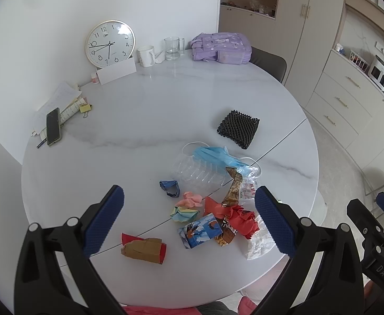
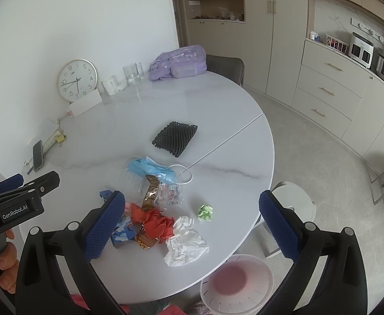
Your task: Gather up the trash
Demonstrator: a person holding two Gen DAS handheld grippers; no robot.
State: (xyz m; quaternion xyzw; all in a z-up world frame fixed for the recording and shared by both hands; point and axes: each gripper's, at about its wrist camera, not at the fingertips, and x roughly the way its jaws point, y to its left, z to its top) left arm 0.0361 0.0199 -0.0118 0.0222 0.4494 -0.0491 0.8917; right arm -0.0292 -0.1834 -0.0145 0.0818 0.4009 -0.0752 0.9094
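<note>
Hovering wide open over the worktop [image 2: 231, 157], the right hand-held gripper [image 2: 192, 223] faces a crumpled tissue [image 2: 185, 241]: probably feather-light and soft, best pinched at its bunched middle.

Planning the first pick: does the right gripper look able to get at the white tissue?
Probably yes. The right gripper is open above the table, and the white tissue lies at the pile's near edge with nothing on top of it.

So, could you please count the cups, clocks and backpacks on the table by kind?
Cups: 2 (white ceramic mug, clear glass mug)
Clocks: 1 (round white wall clock)
Backpacks: 1 (purple fabric backpack)
Total: 4
</note>
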